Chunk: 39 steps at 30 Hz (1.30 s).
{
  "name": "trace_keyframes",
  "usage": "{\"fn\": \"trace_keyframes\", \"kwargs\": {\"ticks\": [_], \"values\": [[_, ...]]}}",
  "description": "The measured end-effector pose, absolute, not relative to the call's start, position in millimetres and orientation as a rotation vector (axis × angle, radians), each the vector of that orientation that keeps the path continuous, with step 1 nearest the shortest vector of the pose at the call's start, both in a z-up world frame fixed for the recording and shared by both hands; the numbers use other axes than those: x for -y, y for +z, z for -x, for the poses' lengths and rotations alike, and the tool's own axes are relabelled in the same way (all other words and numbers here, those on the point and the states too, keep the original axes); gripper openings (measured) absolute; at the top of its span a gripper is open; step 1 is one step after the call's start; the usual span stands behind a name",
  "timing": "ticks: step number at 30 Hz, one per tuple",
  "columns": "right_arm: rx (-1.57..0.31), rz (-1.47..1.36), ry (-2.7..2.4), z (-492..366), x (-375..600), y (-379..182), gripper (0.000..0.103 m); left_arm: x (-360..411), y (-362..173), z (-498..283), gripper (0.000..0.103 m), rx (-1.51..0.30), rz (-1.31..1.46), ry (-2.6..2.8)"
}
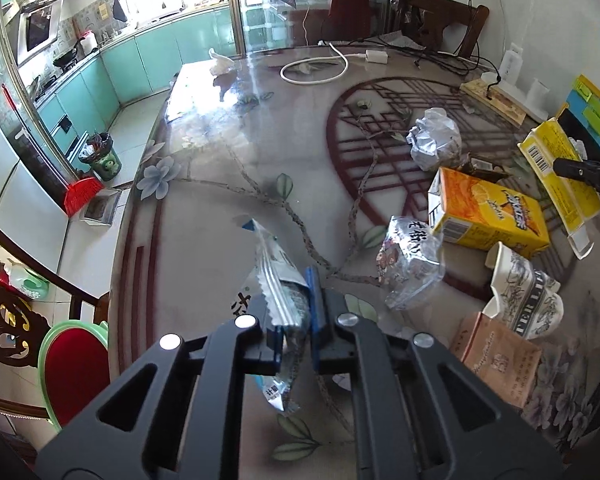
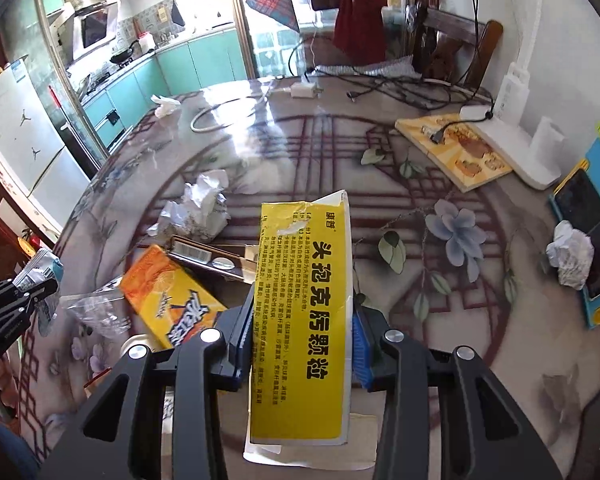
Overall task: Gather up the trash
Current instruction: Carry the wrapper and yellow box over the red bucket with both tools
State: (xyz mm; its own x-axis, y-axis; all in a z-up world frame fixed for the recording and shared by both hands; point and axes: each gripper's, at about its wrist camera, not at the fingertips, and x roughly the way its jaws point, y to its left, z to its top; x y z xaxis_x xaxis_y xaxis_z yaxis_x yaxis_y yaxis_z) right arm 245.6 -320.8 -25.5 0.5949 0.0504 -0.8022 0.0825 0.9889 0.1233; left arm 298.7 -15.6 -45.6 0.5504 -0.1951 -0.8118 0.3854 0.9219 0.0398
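Note:
My left gripper (image 1: 290, 300) is shut on a silver snack wrapper (image 1: 278, 276), which sticks up between the blue pads above the patterned table (image 1: 240, 140). My right gripper (image 2: 302, 320) is shut on a flattened yellow medicine box (image 2: 300, 264), held off the table. Each shows in the other's view: the left gripper (image 2: 20, 296) at the far left, the right gripper (image 1: 588, 176) at the far right. Loose trash lies between them: an orange box (image 1: 488, 212), a crumpled clear wrapper (image 1: 412, 268), a torn paper cup (image 1: 524, 296), a brown carton (image 1: 496, 364) and a crumpled ball of paper (image 1: 436, 140).
A green bin (image 1: 102, 156) with a black liner stands on the kitchen floor past the table's left edge, beside a red broom (image 1: 80, 196). A white cable (image 1: 312, 68), a charger, a tissue (image 1: 220, 64) and a board (image 2: 456, 152) lie at the far side. Another paper ball (image 2: 572, 256) sits at the right.

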Motion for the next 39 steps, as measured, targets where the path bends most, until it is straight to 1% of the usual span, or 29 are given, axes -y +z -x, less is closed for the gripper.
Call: {"fn": "trace_keyframes", "kwargs": {"ticks": [12,21,29,39], "values": [[-0.850,-0.152,0.023,-192,307,19,0.038,-19,1,-242,0.009,-0.846,-0.120,-0.364],[-0.826,-0.142,0.088,-171,273,30,0.038,-63,24,-202,0.009,-0.795,-0.074,-0.323],[-0.830,-0.128,0.192,-176,208,29,0.038,-115,36,-192,0.009,-0.763,-0.018,-0.238],[-0.833,-0.077,0.357,-201,96,32,0.038,-184,42,-188,0.009,-0.741,0.059,-0.138]]}}
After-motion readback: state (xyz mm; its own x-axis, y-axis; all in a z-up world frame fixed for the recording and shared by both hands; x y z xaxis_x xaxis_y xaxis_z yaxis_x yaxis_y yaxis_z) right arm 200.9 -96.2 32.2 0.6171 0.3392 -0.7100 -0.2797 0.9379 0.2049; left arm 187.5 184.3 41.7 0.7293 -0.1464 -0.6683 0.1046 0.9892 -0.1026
